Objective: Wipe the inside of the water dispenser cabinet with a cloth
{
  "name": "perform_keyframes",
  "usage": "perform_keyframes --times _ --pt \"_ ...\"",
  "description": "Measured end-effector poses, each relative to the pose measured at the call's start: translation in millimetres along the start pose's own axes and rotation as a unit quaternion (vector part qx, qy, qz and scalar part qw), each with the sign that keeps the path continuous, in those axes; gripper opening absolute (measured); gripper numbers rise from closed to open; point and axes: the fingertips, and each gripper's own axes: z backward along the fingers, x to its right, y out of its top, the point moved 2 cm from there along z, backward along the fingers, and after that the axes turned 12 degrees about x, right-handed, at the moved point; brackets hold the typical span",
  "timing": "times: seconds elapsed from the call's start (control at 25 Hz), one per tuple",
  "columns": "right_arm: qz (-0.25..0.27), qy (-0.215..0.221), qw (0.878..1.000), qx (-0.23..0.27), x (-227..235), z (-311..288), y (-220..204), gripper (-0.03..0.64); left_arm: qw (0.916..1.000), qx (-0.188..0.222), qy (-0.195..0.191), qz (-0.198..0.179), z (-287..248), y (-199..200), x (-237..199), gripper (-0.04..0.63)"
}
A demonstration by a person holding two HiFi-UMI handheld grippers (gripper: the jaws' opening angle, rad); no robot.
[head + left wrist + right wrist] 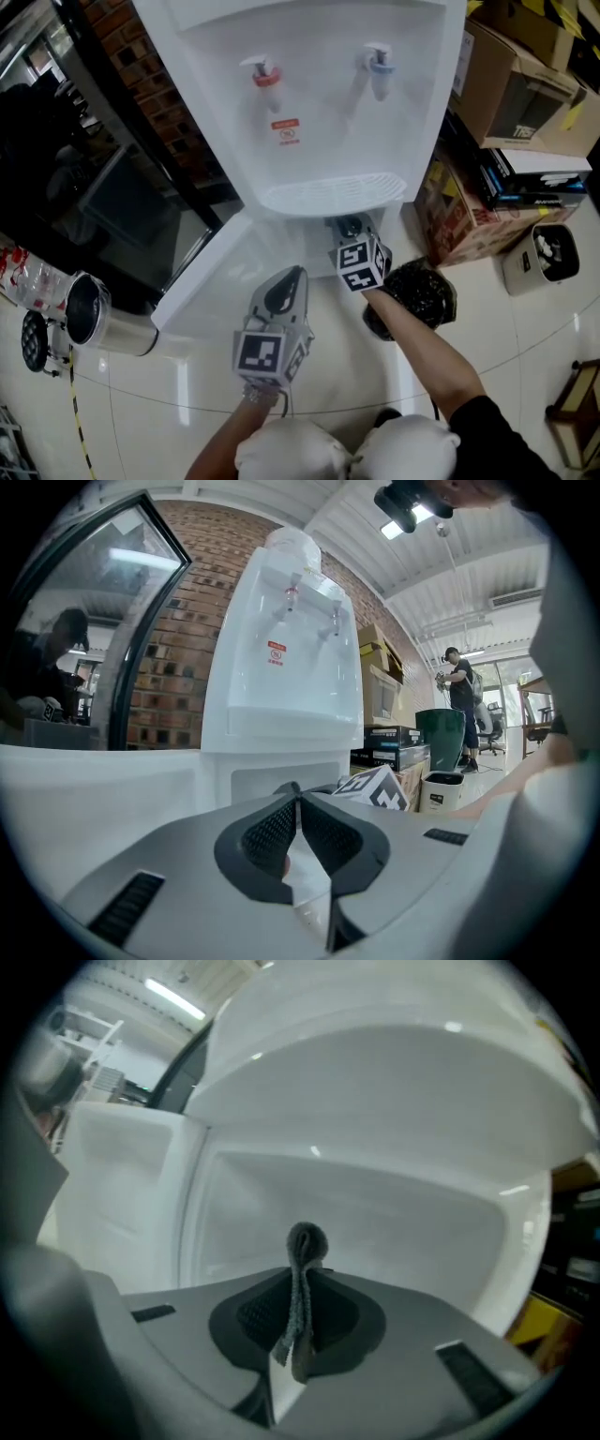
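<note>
The white water dispenser point(319, 103) stands with its lower cabinet door point(211, 272) swung open to the left. My right gripper point(352, 230) reaches into the cabinet opening under the drip tray. It is shut on a folded grey cloth point(306, 1241), which sticks up from the closed jaws of the right gripper point(302, 1274) in front of the white cabinet interior point(375, 1213). My left gripper point(291, 274) hovers lower, in front of the open door, apart from the cabinet. The left gripper point(299, 799) has its jaws together with nothing between them.
Cardboard boxes point(525, 94) are stacked right of the dispenser, with a black bag point(422, 291) and a small white bin point(548, 258) on the floor. A steel pot point(84, 309) lies at the left by a glass door. A person point(461, 705) stands far off.
</note>
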Motion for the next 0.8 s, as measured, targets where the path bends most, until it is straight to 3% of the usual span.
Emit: perform_keyframes --times 0.12,0.4,0.8 --pt "-0.026 -0.071 0.997 -0.011 25.2 14.1 12.0 0.024 1.0000 0.003 -0.006 0.003 -1.6 3.4 5.7 0.021" --pt "0.016 -0.124 0.992 -0.027 45.9 25.4 28.6 0.024 0.9998 0.008 -0.018 0.003 -0.3 9.0 14.8 0.021" --pt "0.008 -0.152 0.975 -0.165 45.7 37.7 -51.4 0.025 0.9997 0.011 -0.024 0.003 -0.2 9.2 16.7 0.021"
